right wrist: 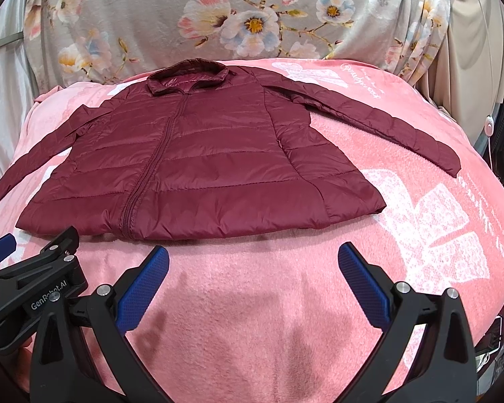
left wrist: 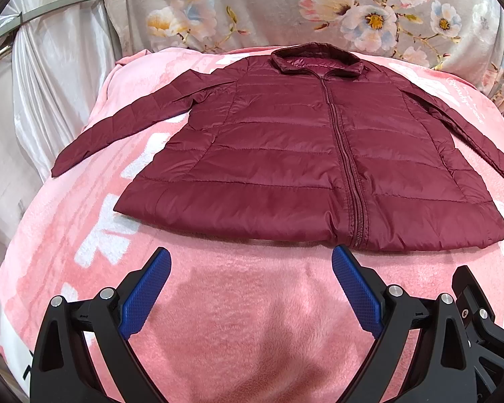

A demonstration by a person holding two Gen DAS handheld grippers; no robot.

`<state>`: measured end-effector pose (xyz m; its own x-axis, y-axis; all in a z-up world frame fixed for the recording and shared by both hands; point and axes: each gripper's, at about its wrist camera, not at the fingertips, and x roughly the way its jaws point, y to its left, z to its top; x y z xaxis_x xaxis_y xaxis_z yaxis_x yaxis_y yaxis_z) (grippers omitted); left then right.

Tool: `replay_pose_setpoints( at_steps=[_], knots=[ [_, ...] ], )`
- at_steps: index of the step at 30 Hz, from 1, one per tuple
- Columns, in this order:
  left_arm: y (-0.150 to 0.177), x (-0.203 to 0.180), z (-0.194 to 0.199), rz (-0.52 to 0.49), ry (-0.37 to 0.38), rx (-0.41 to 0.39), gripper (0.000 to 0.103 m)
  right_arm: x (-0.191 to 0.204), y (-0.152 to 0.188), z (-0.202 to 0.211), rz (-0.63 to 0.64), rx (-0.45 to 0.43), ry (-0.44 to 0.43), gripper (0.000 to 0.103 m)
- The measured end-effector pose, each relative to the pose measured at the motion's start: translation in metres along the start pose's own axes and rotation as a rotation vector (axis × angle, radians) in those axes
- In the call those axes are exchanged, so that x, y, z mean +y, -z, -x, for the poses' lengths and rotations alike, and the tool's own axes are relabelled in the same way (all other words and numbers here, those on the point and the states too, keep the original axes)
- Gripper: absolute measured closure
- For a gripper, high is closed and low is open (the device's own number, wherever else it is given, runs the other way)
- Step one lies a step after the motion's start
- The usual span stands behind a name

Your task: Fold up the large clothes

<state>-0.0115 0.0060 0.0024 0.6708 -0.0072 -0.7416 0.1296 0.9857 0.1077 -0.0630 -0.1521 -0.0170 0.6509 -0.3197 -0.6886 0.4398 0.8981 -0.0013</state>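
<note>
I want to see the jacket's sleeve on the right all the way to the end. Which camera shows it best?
The right wrist view: the right sleeve lies whole, cuff included, on the pink blanket. In the left wrist view that sleeve runs off the picture's edge.

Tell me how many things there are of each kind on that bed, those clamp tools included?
Maroon jacket: 1
Pink blanket: 1
Floral cloth behind: 1
Grippers, both open: 2, the left gripper and the right gripper
Total: 5
</note>
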Motion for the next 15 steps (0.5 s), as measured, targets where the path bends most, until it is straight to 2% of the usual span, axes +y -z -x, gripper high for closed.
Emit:
replay_pose_setpoints(
  at_steps=[15],
  knots=[
    [0.002,-0.002,-0.007,-0.002,-0.003,0.014,0.011,0.000,0.008,-0.007,-0.004,0.009,-0.001,0.005]
  ],
)
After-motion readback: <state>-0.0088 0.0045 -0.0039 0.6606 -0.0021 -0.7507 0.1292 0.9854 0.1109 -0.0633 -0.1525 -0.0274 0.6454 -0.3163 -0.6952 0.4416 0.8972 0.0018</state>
